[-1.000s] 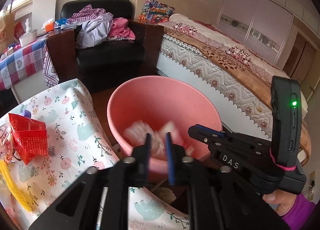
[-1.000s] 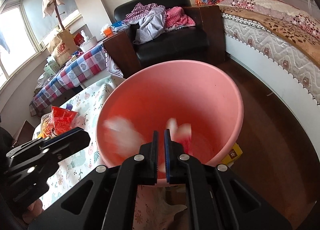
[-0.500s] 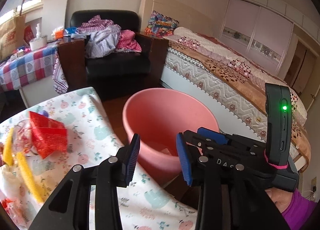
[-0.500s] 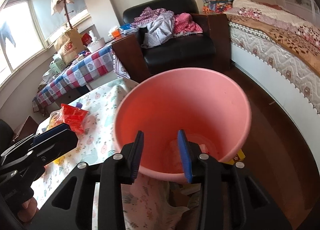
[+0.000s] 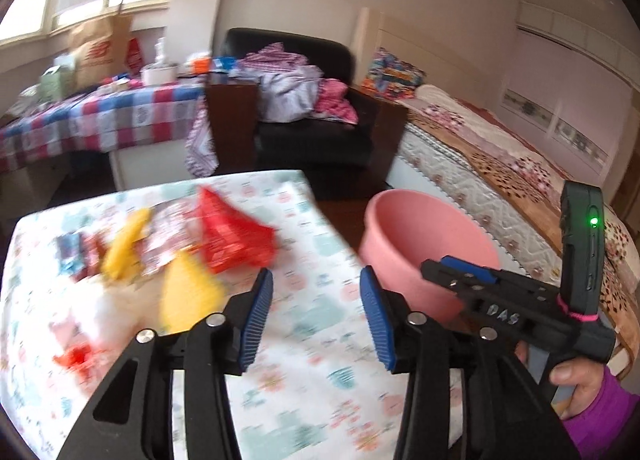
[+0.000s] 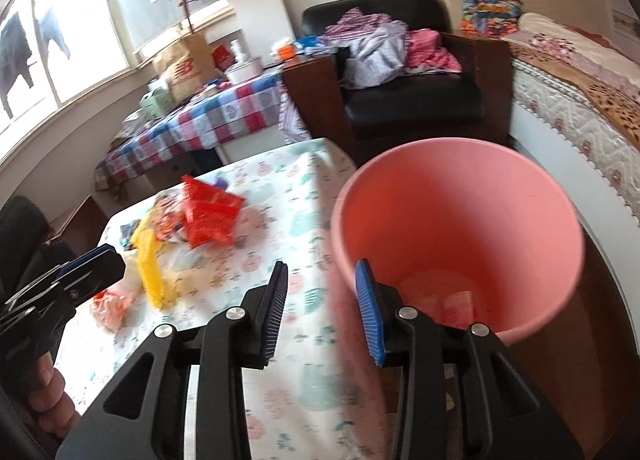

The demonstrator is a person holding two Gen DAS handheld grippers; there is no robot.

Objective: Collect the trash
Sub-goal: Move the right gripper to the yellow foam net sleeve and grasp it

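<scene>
A pink bucket (image 6: 460, 220) stands beside the table with crumpled wrappers lying at its bottom. On the flowered tablecloth (image 5: 312, 340) lies a heap of trash: a red foil bag (image 5: 232, 232), yellow wrappers (image 5: 188, 292) and smaller scraps. My left gripper (image 5: 316, 300) hovers over the cloth just right of the heap; its jaws are opening and nothing is between them. My right gripper (image 6: 320, 292) hangs at the bucket's near rim, jaws apart and empty. The red foil bag (image 6: 208, 216) also shows in the right wrist view.
A checked-cloth table (image 5: 100, 120) with boxes and a paper bag stands behind. A black armchair (image 6: 408, 100) piled with clothes and a bed (image 5: 500, 164) lie beyond the bucket. A hand in a purple sleeve (image 5: 592, 392) holds the right gripper.
Both grippers let trash fall into the bucket, then opened. The left one swung left from the bucket over the table toward the heap. The right one drew back and turned left a little.
</scene>
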